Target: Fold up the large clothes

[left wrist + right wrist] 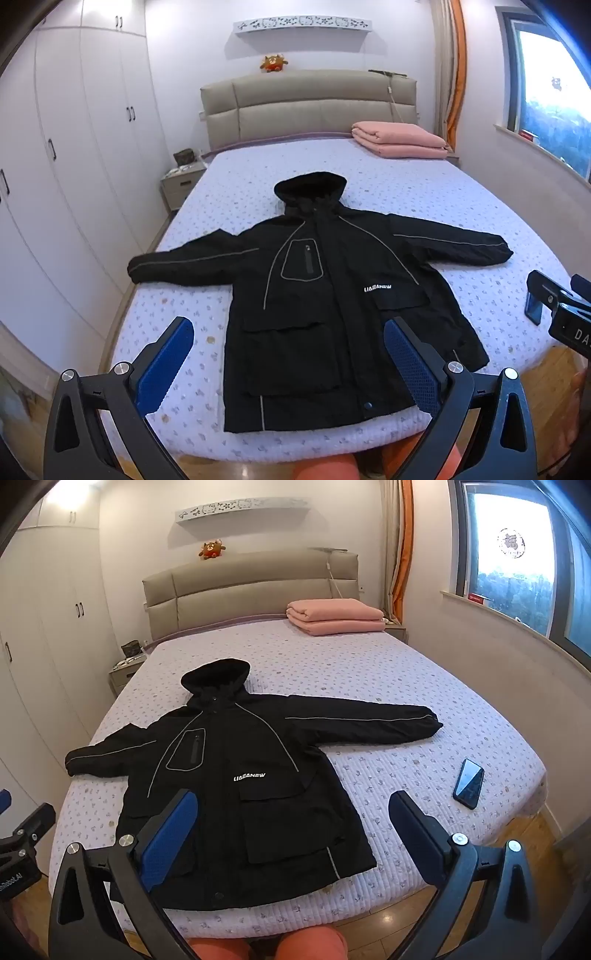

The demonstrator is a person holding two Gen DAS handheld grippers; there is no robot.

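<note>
A black hooded jacket lies flat, front up, on the bed, both sleeves spread out sideways and the hood toward the headboard. It also shows in the right wrist view. My left gripper is open and empty, held above the foot of the bed over the jacket's hem. My right gripper is open and empty, above the jacket's lower right side. The right gripper's body also shows at the right edge of the left wrist view.
A phone lies on the bed right of the jacket. A folded pink blanket sits by the headboard. White wardrobes line the left wall, with a nightstand beside the bed. A window is at right.
</note>
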